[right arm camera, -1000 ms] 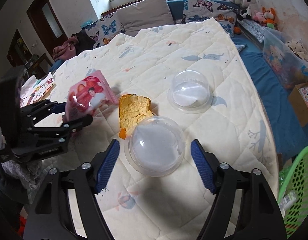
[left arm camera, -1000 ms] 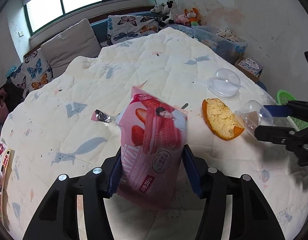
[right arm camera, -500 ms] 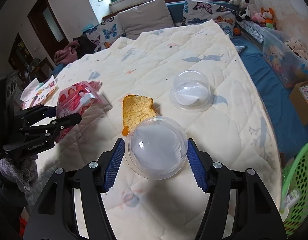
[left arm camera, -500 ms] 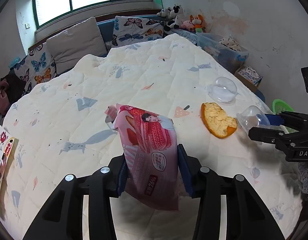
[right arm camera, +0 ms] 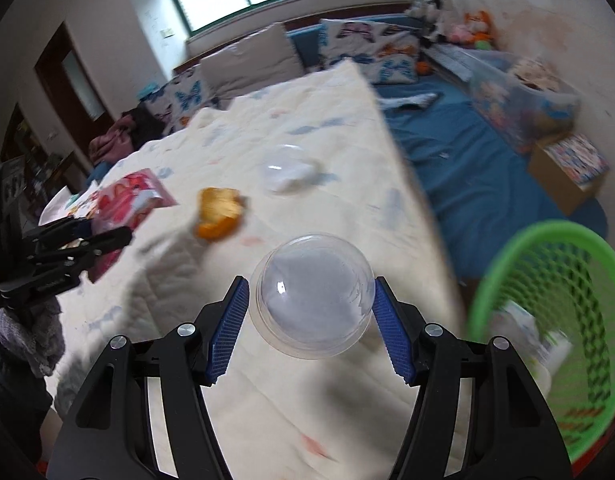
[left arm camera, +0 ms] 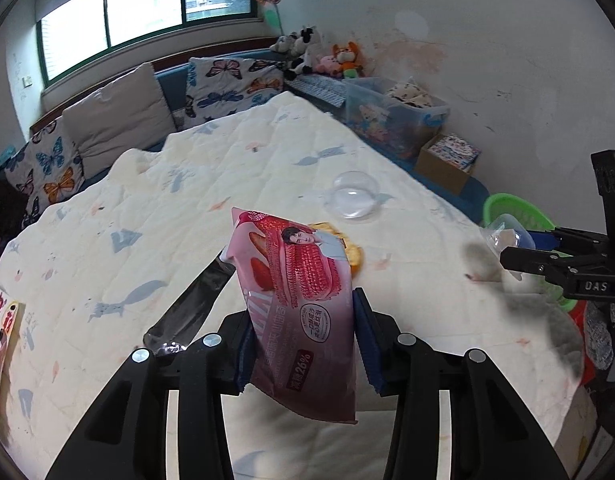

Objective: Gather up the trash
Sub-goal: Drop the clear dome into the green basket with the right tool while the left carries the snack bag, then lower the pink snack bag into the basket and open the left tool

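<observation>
Trash fills both your tools. Your left gripper [left arm camera: 301, 344] is clamped on a pink, glossy plastic snack wrapper [left arm camera: 297, 296] printed with strawberries, a man's portrait and white lettering; it stands nearly upright between the blue pads, lifted off the bed, its silver inner side showing at the left. Your right gripper [right arm camera: 309, 330] squeezes a clear plastic dome-shaped cup [right arm camera: 311, 294] between its blue ribbed pads, rim toward the camera, held above the quilt's near edge.

A second clear plastic dome [left arm camera: 353, 200] lies on the quilt further back, and a curved piece of orange peel [right arm camera: 219, 214], pale pith up, rests between it and the wrapper. A green mesh plastic basket [right arm camera: 555, 316] stands on the floor just beside the bed, to the right of your right gripper, with some pale items inside that are too blurred to name.

The surface is a cream quilted bedspread [left arm camera: 155, 216] with small blue fish and pink prints. Behind it sit butterfly-print cushions [left arm camera: 227, 88], a beige pillow [left arm camera: 115, 112], a green-framed window [left arm camera: 147, 12], stuffed toys [left arm camera: 319, 56] and a clear storage bin [left arm camera: 391, 116] against a stained white wall.
</observation>
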{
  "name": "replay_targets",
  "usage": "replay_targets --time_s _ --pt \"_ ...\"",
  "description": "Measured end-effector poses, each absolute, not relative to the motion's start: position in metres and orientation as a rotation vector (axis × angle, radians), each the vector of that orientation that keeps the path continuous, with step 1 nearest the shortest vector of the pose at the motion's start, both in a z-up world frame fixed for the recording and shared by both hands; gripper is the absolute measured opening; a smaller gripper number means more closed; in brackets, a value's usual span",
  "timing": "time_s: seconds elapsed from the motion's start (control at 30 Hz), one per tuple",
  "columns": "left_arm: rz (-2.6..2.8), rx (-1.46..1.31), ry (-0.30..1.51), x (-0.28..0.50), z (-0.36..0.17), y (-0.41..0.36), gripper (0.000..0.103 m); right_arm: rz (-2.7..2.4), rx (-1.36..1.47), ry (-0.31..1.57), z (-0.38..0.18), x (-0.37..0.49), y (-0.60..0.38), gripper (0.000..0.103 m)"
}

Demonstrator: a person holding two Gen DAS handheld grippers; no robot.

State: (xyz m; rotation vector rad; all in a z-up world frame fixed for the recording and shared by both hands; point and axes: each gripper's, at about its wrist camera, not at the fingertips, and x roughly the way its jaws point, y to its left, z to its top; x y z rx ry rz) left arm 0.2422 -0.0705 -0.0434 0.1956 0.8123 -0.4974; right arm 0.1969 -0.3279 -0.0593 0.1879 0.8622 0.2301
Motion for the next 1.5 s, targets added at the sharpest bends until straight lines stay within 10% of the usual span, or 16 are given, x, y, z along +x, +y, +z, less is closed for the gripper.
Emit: replay_targets --time_s 1.5 --pt "-0.921 0.423 0.809 0.172 -0.05 -0.348 0.041 -0.168 0.464 0.848 -0.089 0.092 -0.554 0.072"
